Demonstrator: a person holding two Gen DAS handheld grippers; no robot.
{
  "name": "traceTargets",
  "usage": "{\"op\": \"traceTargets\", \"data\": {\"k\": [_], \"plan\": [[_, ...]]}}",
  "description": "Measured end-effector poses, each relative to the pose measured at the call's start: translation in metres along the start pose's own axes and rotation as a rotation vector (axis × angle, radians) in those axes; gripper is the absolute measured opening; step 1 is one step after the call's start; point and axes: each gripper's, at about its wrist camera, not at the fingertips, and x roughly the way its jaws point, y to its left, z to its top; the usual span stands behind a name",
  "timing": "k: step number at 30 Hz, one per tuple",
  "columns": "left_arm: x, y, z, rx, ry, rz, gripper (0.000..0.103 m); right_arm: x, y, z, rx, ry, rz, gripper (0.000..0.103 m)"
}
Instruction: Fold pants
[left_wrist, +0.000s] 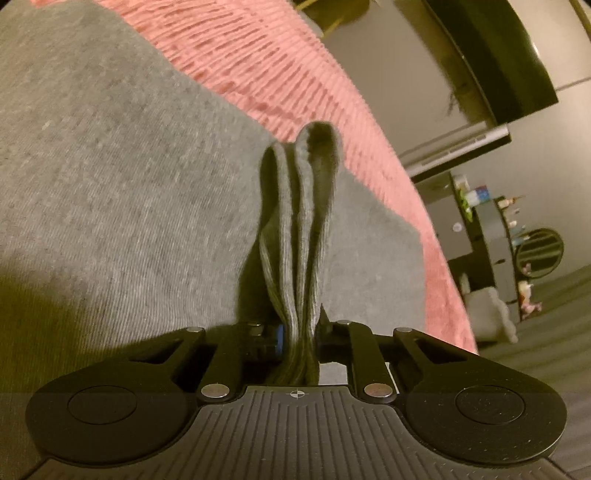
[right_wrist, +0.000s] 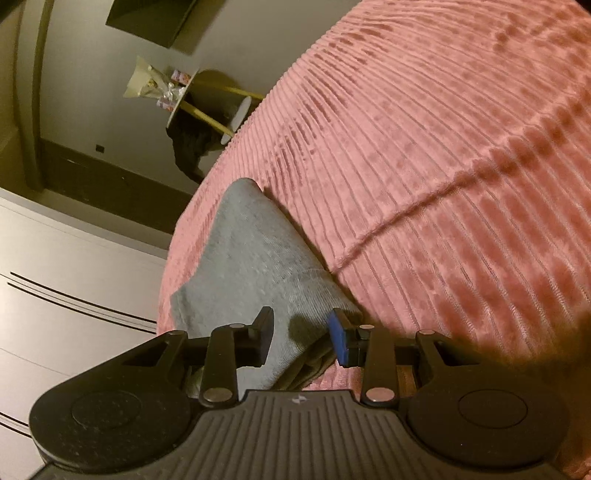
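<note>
Grey pants (left_wrist: 129, 184) lie spread on a pink ribbed bedspread (left_wrist: 295, 66). My left gripper (left_wrist: 299, 328) is shut on a bunched, several-layered fold of the grey cloth (left_wrist: 299, 221), which stands up as a ridge ahead of the jaws. In the right wrist view a narrow grey end of the pants (right_wrist: 243, 251) lies near the bed's edge on the bedspread (right_wrist: 443, 184). My right gripper (right_wrist: 302, 341) is open, its jaws standing apart with the grey cloth lying loosely between them. A blue pad (right_wrist: 340, 343) shows on its right finger.
To the right of the bed stands a dark shelf unit (left_wrist: 491, 236) with small items, and a dark panel (left_wrist: 480, 55) hangs on the wall. Left of the bed are white drawers (right_wrist: 55, 277) and a small round side table (right_wrist: 207, 99) with yellow legs.
</note>
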Motion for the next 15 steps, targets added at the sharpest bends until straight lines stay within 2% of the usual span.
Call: {"op": "traceTargets", "data": {"k": [4,7,11,13,15], "plan": [[-0.025,-0.005,0.004,0.034,-0.016,-0.025,0.016,-0.005,0.002,-0.004,-0.011,-0.010,0.023,0.034],[-0.052,0.000,0.009,0.066,-0.048,0.003,0.016,-0.010,0.006,-0.007,-0.038,-0.020,0.050,0.034],[-0.086,0.025,0.015,0.077,-0.099,0.073,0.017,-0.008,0.014,-0.011,-0.083,0.002,0.063,0.034],[-0.091,0.040,0.013,0.060,-0.101,0.109,0.023,-0.005,0.021,-0.012,-0.120,0.015,0.034,0.034],[-0.089,0.054,0.007,0.028,-0.108,0.150,0.024,-0.001,0.028,-0.014,-0.159,0.028,0.001,0.034]]}}
